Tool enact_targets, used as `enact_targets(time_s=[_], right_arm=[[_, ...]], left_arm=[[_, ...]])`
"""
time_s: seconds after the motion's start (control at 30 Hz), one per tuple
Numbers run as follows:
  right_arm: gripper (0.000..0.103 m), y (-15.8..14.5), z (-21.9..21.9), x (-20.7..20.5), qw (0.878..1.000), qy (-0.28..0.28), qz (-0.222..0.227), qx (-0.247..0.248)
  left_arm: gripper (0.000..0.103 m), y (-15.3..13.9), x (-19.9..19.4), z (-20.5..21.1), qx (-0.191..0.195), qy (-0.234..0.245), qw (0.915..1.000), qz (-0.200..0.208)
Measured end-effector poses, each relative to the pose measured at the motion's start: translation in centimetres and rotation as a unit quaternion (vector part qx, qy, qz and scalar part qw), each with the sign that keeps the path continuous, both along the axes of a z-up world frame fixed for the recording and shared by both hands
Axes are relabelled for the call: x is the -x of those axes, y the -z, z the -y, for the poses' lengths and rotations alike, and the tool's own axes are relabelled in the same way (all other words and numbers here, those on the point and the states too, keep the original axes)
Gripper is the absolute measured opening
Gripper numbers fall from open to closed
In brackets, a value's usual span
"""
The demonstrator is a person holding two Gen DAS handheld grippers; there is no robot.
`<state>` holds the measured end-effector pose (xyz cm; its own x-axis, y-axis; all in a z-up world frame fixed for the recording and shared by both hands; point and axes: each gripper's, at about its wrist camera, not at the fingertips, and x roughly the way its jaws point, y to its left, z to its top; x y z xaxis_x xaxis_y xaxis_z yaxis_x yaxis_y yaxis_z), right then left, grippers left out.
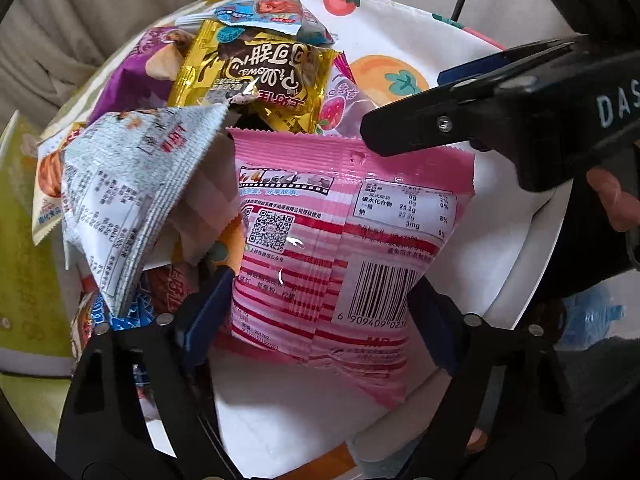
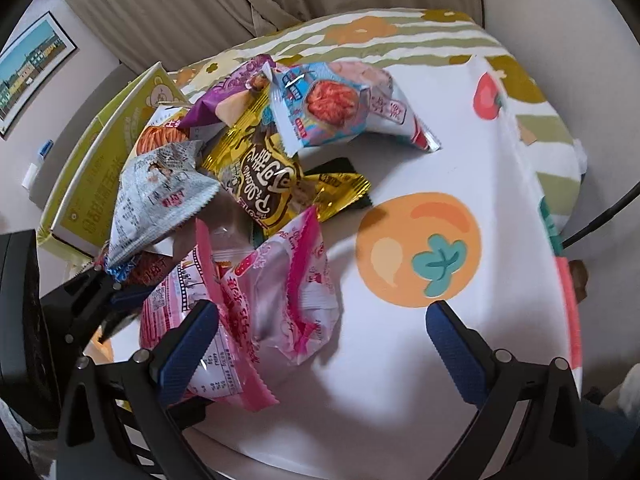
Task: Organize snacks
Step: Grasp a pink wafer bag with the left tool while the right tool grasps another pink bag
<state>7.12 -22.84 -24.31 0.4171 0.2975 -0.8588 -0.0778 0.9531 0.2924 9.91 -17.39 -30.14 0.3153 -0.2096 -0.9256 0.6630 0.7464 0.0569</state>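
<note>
One pink packet point(image 1: 320, 248), grip unclear, pile point(image 1: 192, 120) overlapping

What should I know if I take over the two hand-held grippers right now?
Left hand-held gripper: pads squeeze the pink striped packet at both side edges.
Right hand-held gripper: open, nothing held, over the tablecloth beside a pale pink packet.
Other snacks, gold packet included, lie heaped by the yellow box.
Done: nothing visibly sorted. Left: the whole pile.
</note>
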Motion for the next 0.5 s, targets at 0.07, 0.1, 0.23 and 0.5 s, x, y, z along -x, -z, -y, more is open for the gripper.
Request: enact_targets(time_s=[0.07, 0.1, 0.23, 0.5], right_arm=[[0.103, 0.2, 0.0, -0.2, 1.000, 0.000, -0.002, -0.012], [0.103, 0.3, 0.1, -0.2, 1.000, -0.001, -0.003, -0.018], [0.103, 0.2, 0.2, -0.4, 0.999, 0.001, 0.000, -0.032], [0.103, 0.3, -0.1, -1.0, 0.999, 0.002, -0.005, -0.037]], left_arm=[[0.077, -0.1, 0.3, -0.3, 0.004, -0.003, 1.0000, -0.001], [0.076, -0.2, 0.3, -0.5, 0.006, -0.005, 1.0000, -0.001], [0.068, -0.7, 0.4, -1.5, 0.013, -0.010, 0.9999, 0.001], [0.066, -1.4, 0.6, -3.5, 0.015, -0.020, 0.9997, 0.000]])
